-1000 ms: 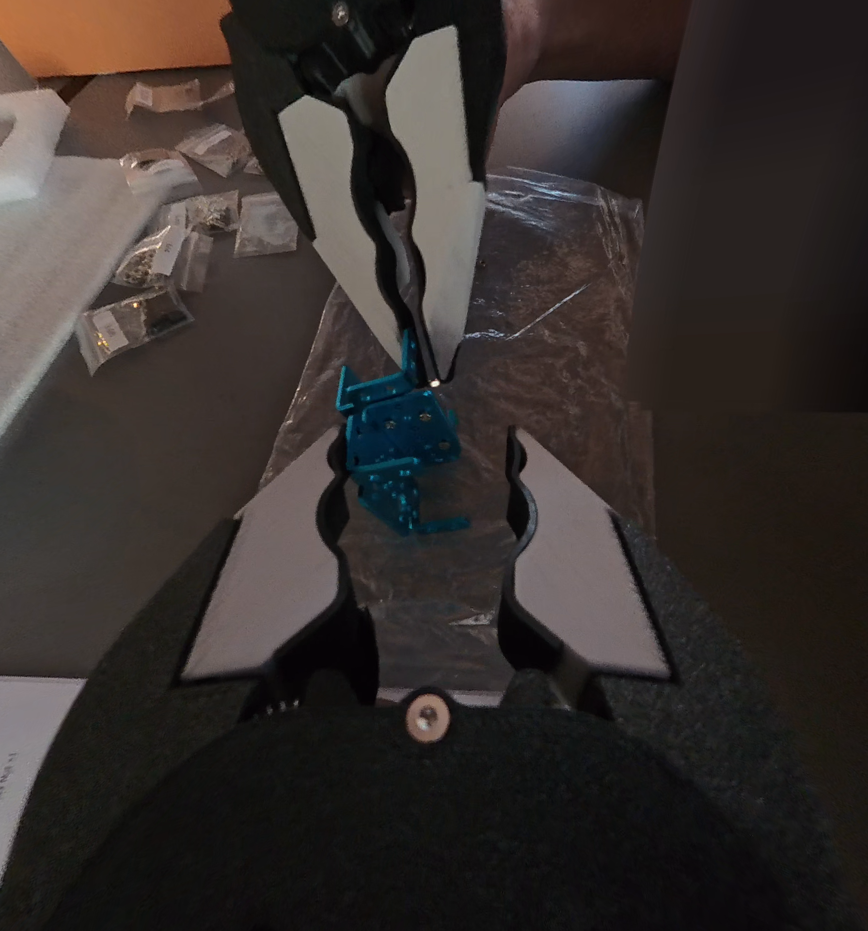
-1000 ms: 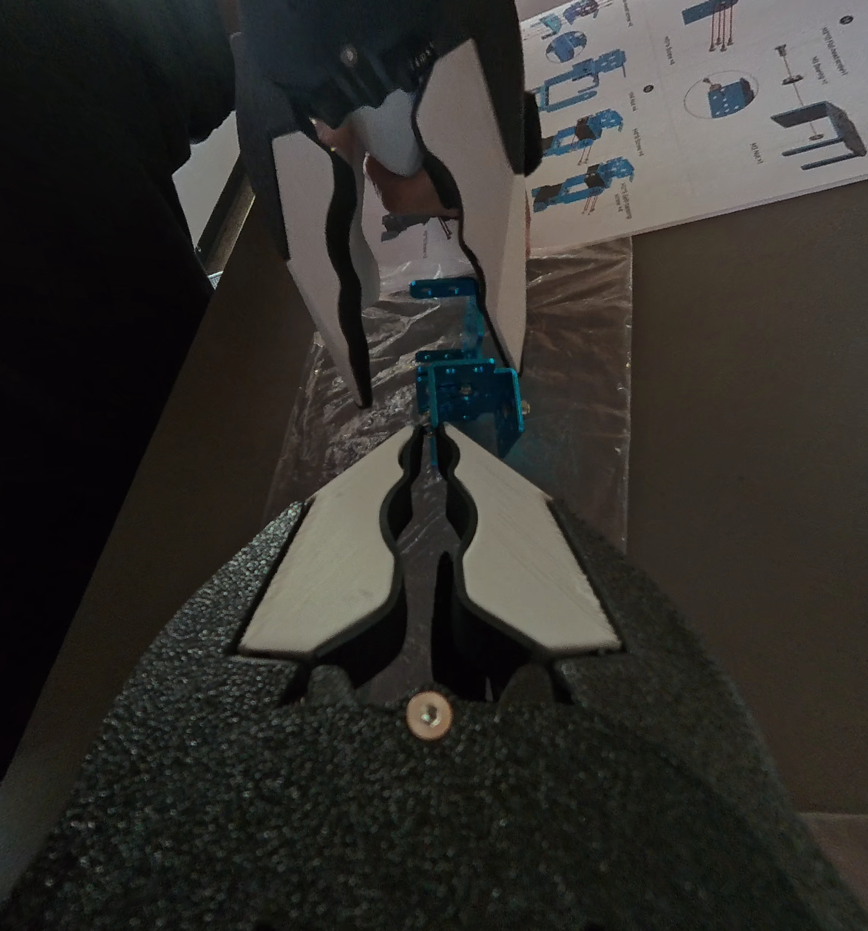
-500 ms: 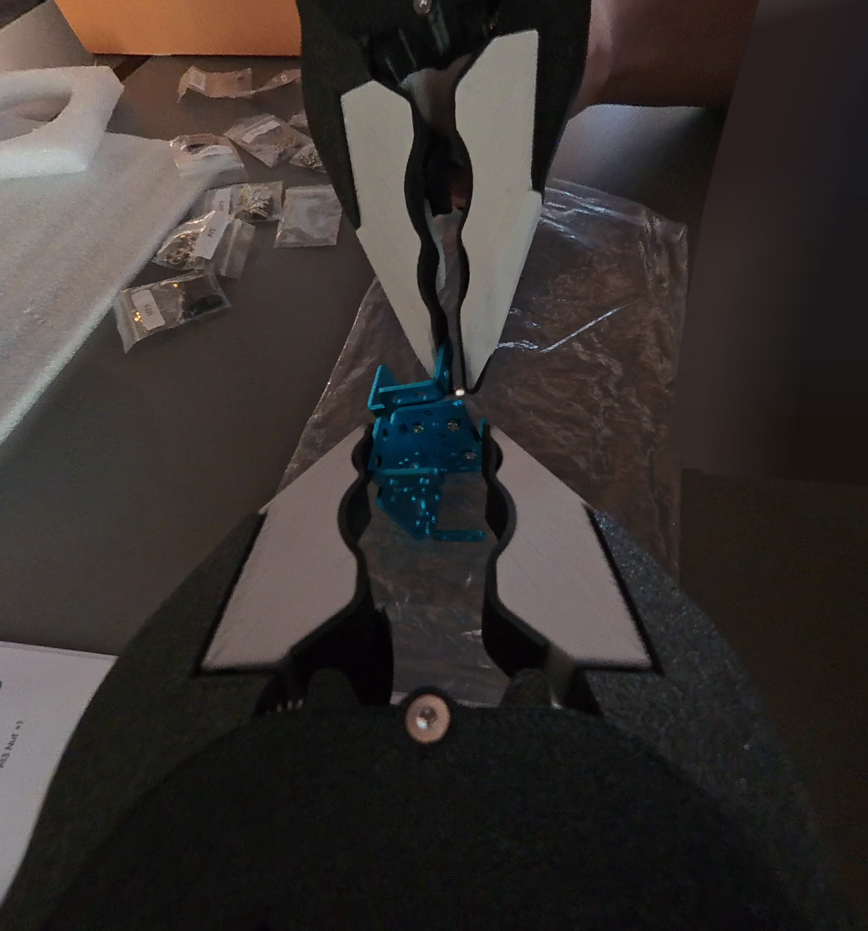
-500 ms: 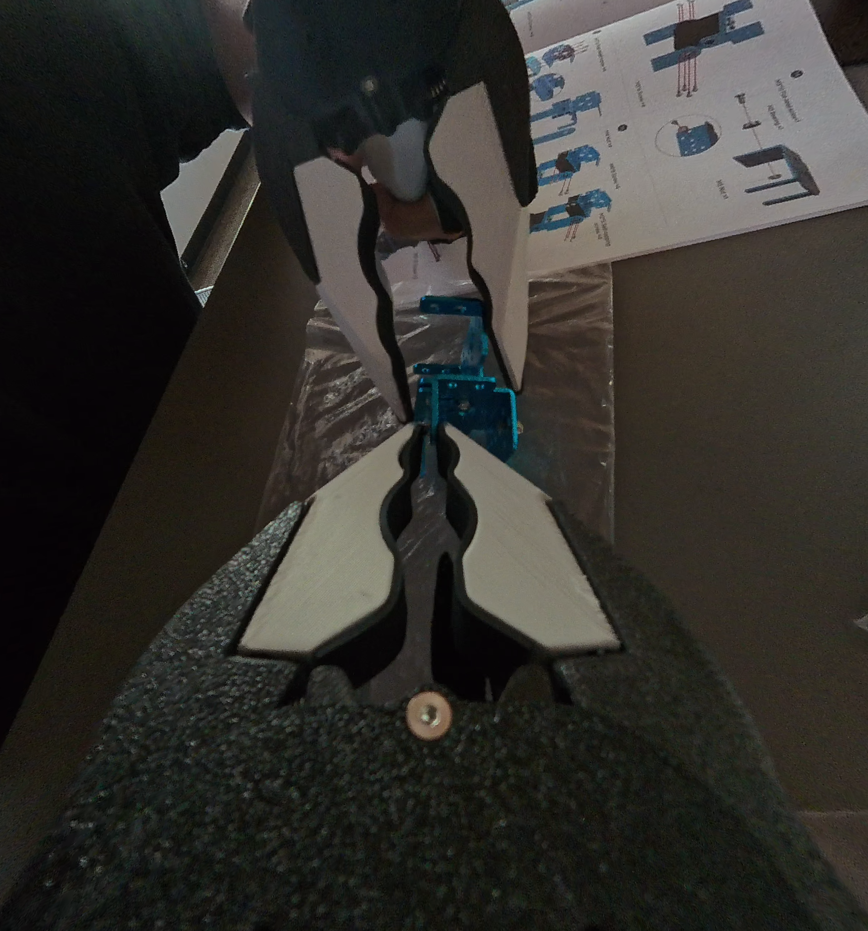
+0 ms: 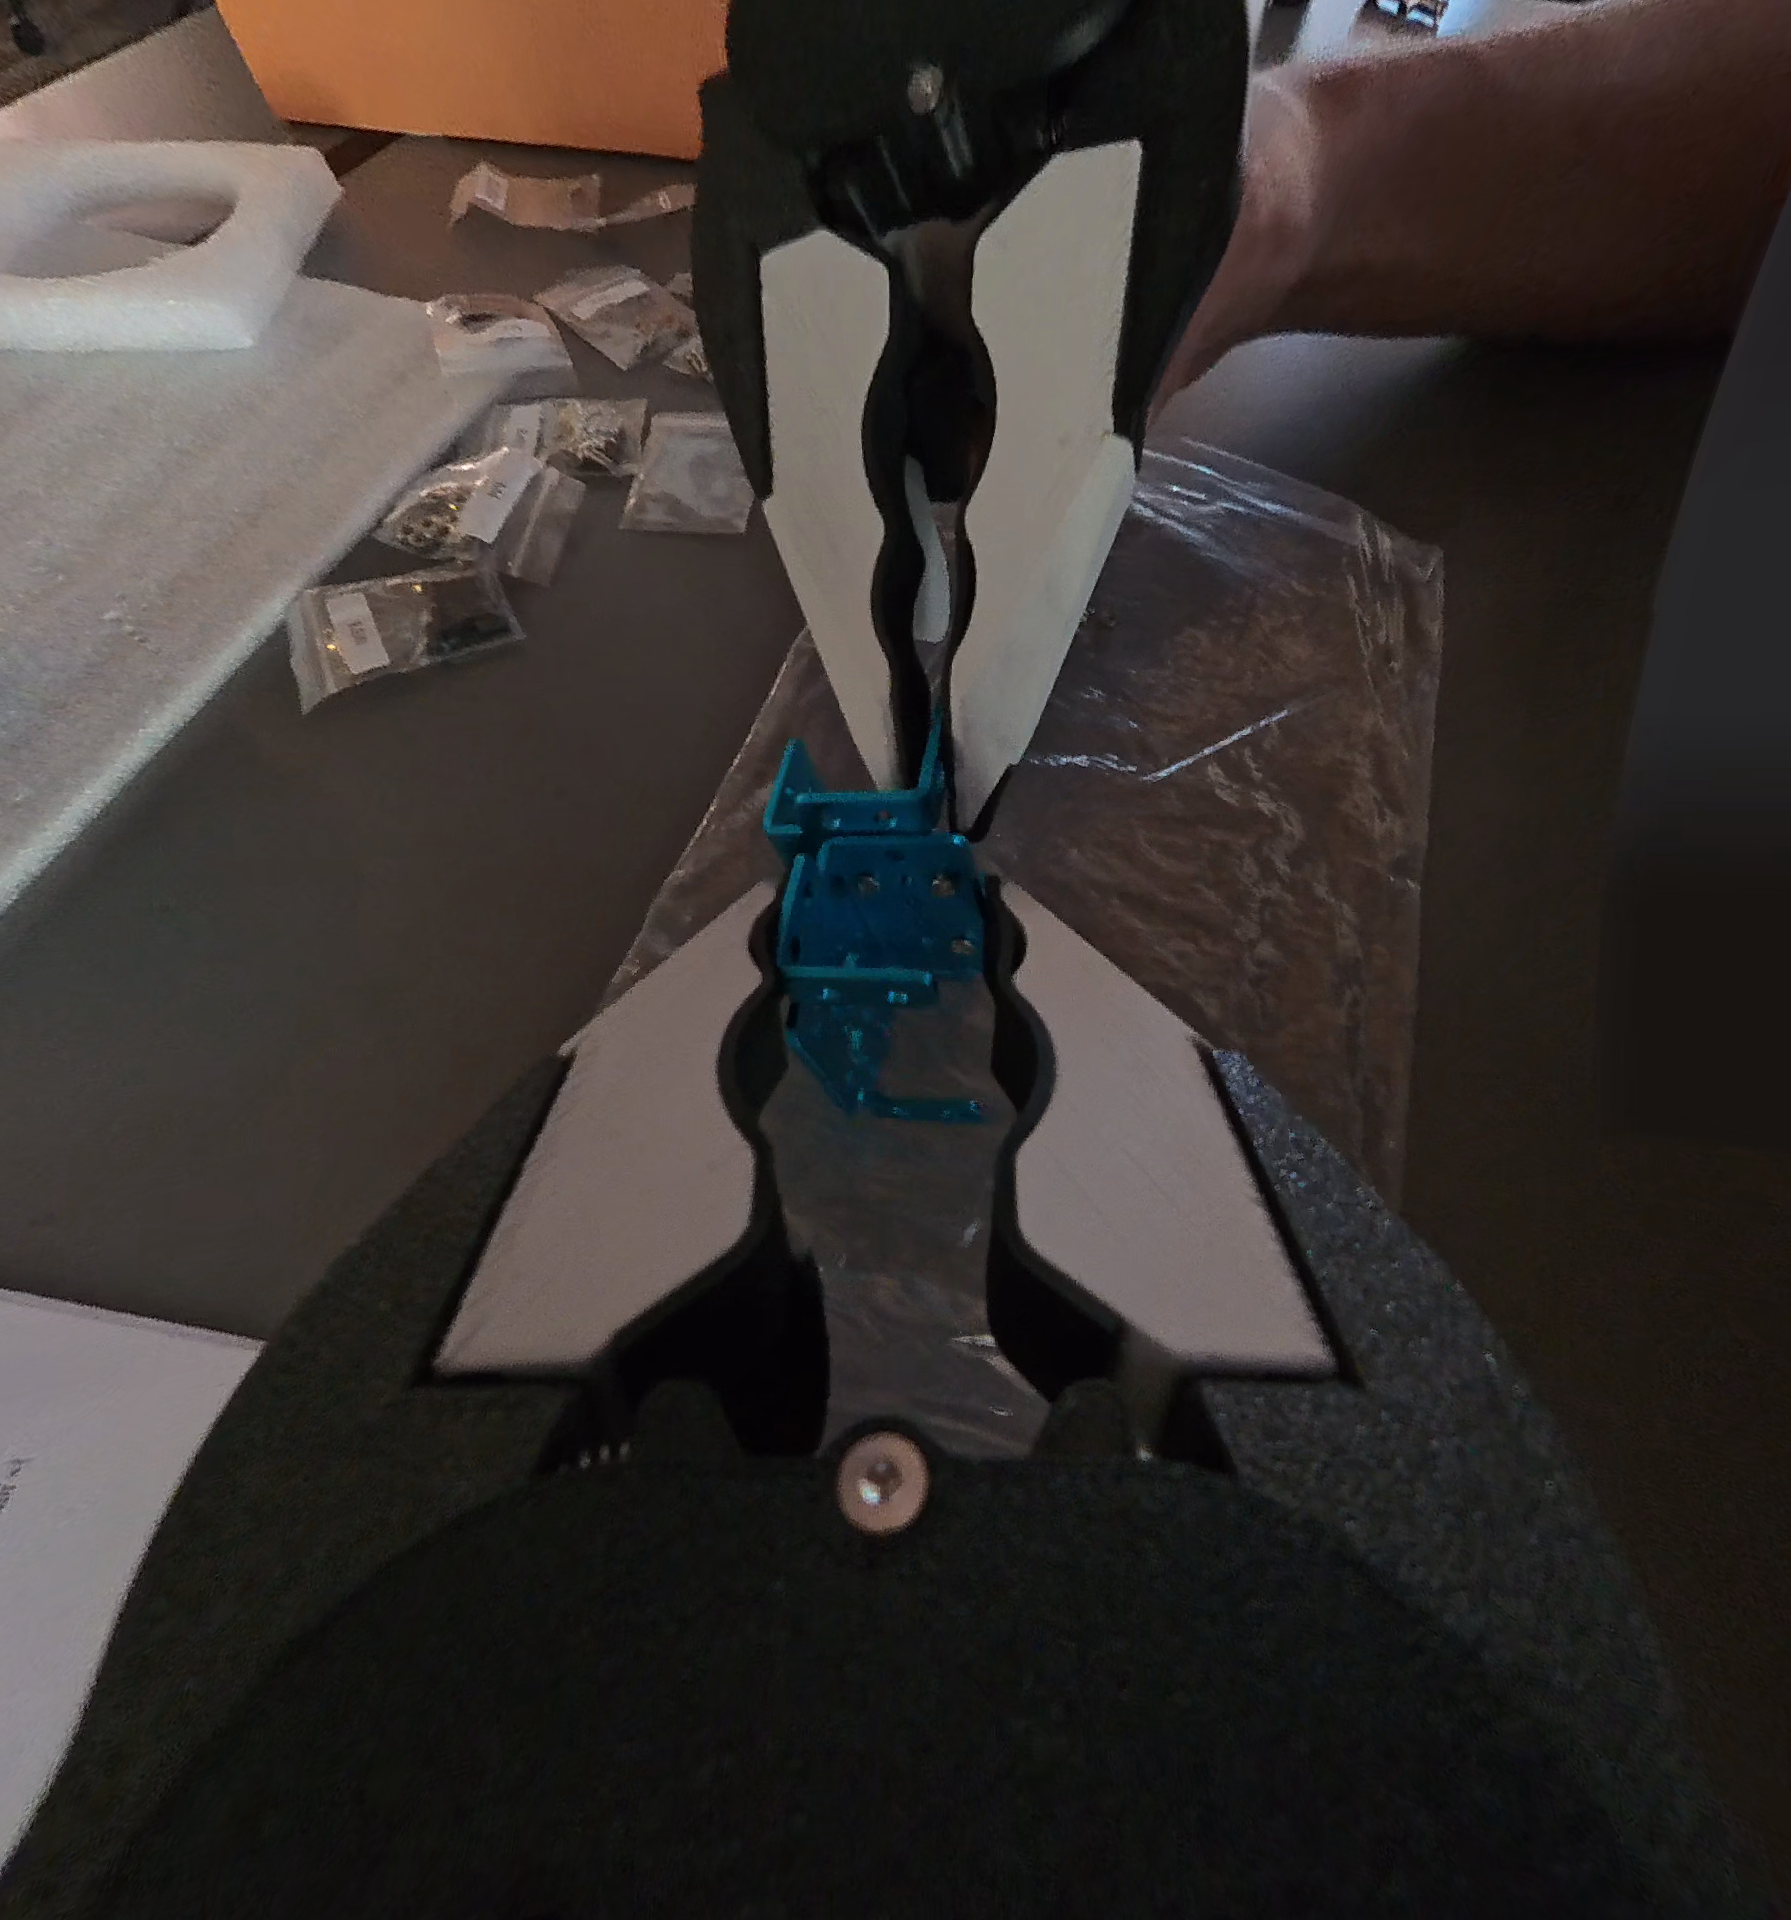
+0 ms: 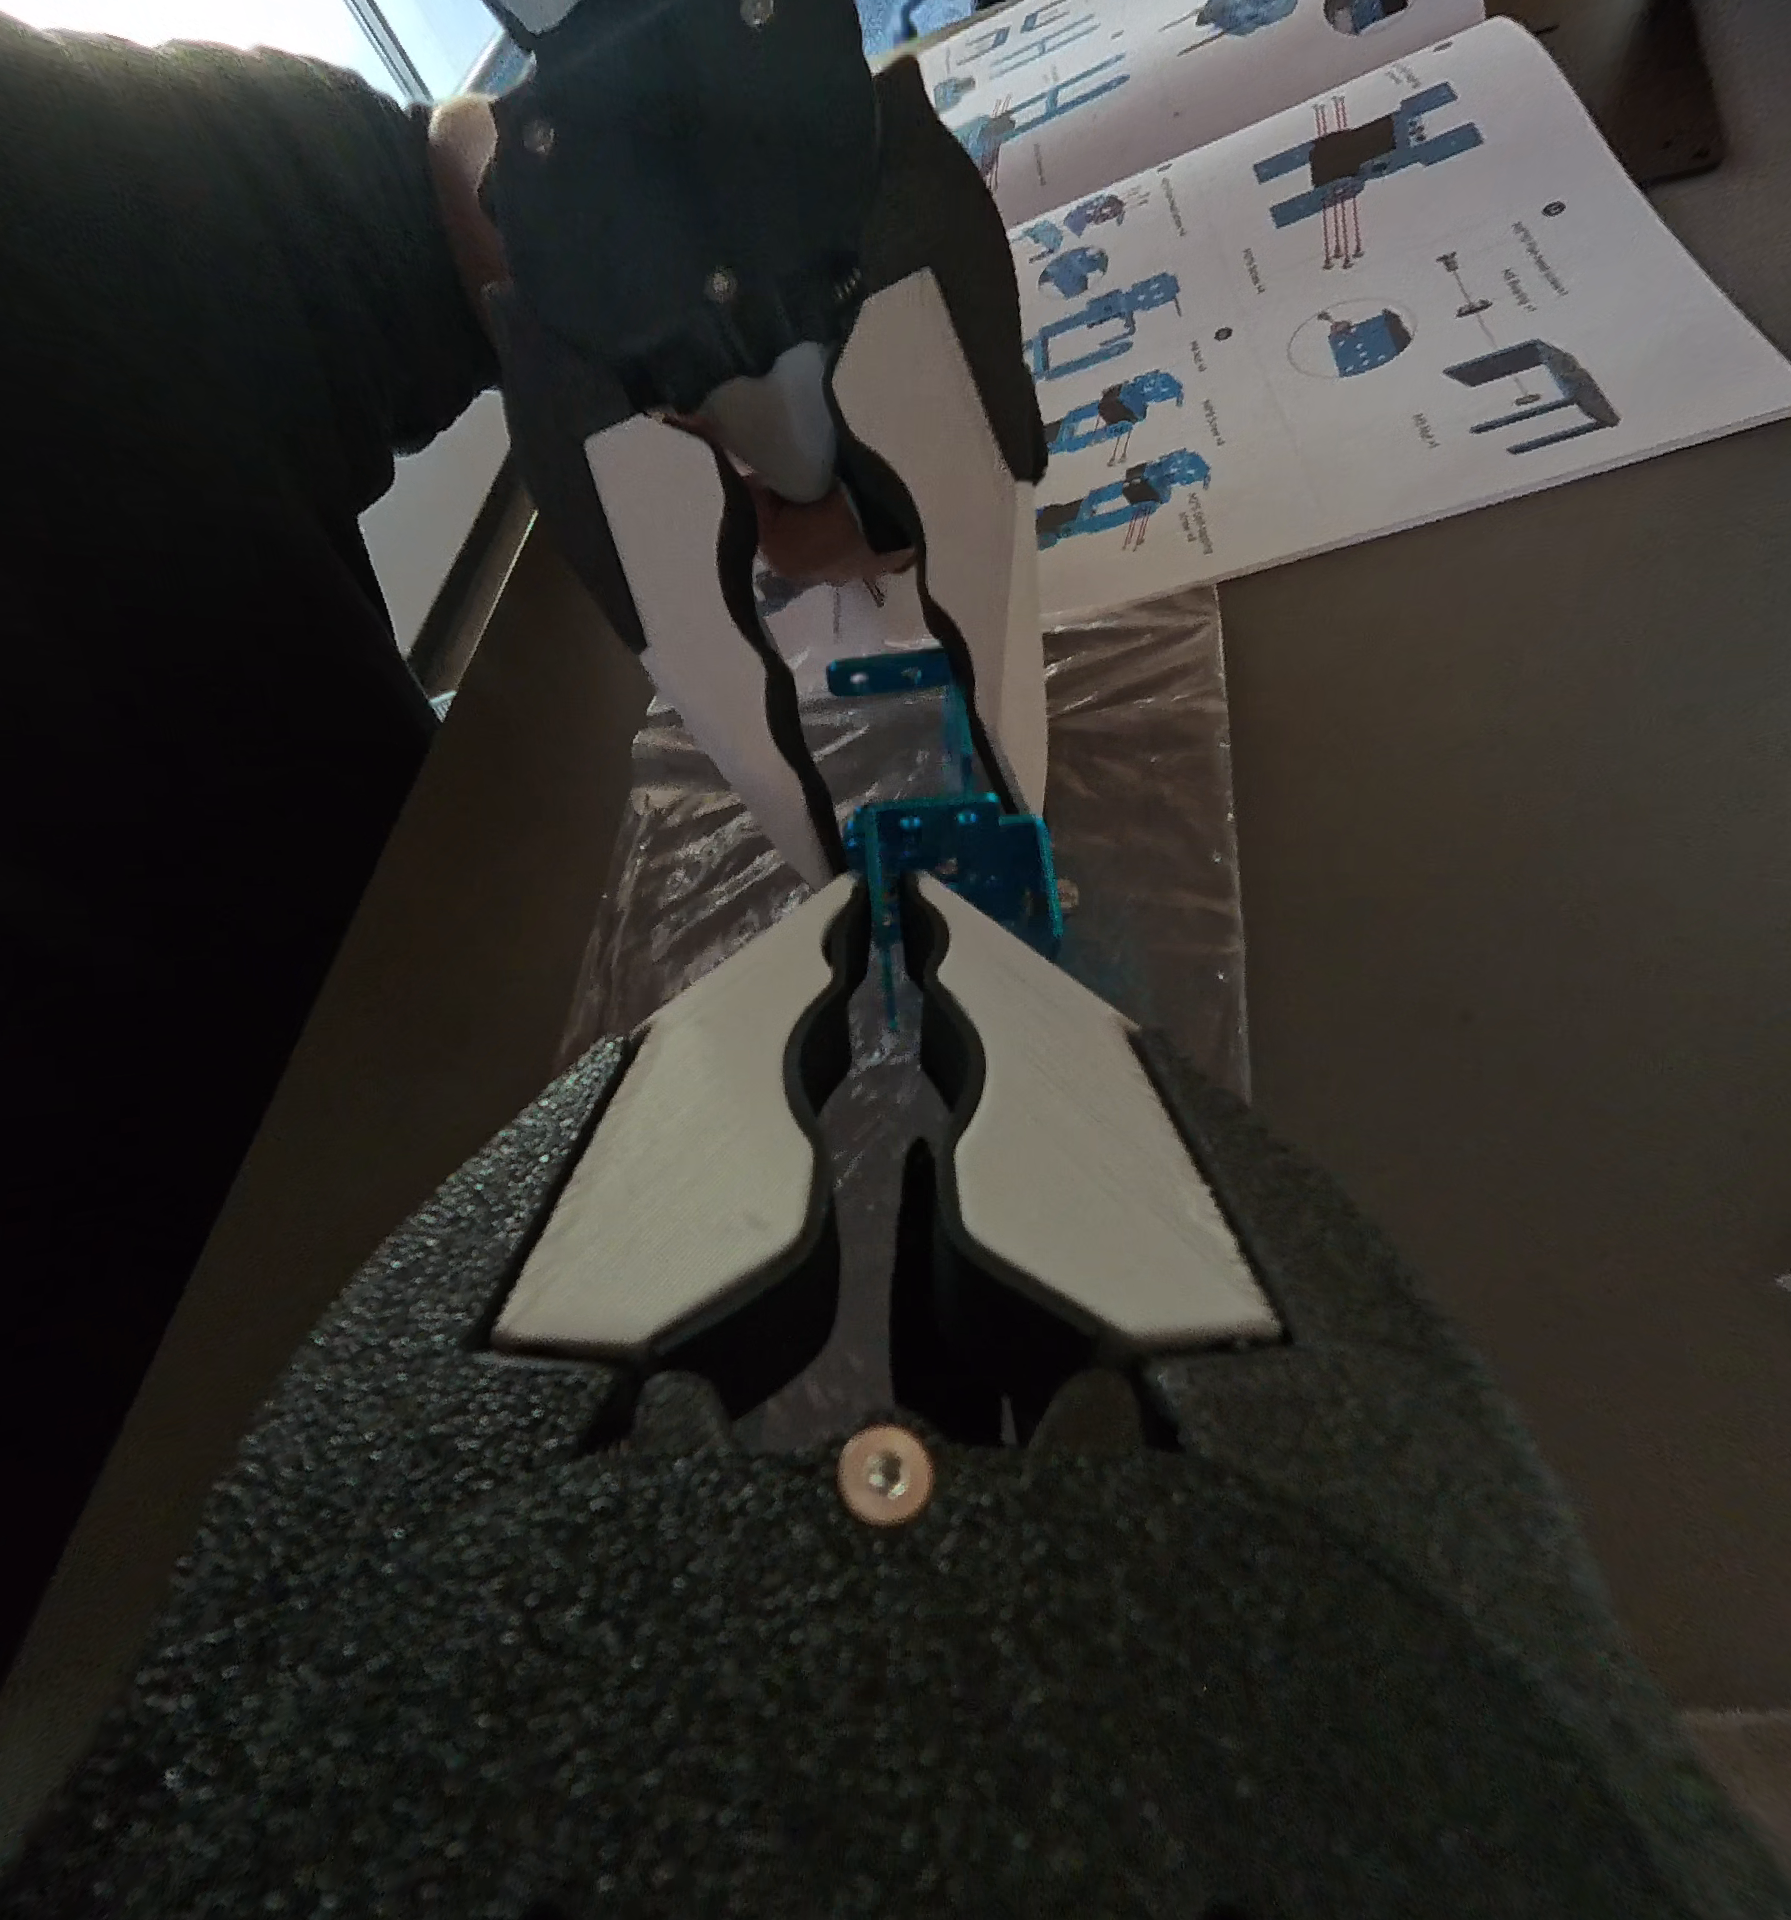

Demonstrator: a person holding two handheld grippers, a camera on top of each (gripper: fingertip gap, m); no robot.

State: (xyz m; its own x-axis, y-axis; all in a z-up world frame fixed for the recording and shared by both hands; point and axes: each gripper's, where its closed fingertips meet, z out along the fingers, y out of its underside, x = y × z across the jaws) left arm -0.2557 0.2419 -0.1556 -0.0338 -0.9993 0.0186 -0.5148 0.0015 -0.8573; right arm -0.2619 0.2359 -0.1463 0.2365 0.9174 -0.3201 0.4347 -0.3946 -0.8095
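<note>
My right claw (image 6: 883, 883) is pinching a thin flange of the blue bracket (image 6: 958, 868), its tips nearly closed on the metal. My left claw (image 5: 886, 914) is straddling the same bracket (image 5: 875, 920) with its jaws partly spread; both tips are lying against the bracket's sides, but I cannot tell whether they are pressing it. In the left wrist view the right claw (image 5: 938, 795) is coming down from 12 o'clock and hiding the bracket's far end. The bracket is sitting over a crinkled plastic sheet (image 5: 1234, 790) on the dark worktop (image 5: 403, 935); whether it is touching the sheet is hard to make out. Small parts bags (image 5: 403, 629) are lying at 10 o'clock, blurred, beside white foam (image 5: 122, 249). A manual (image 6: 1390, 312) is lying open at 1 o'clock in the right view, partly cut off.
</note>
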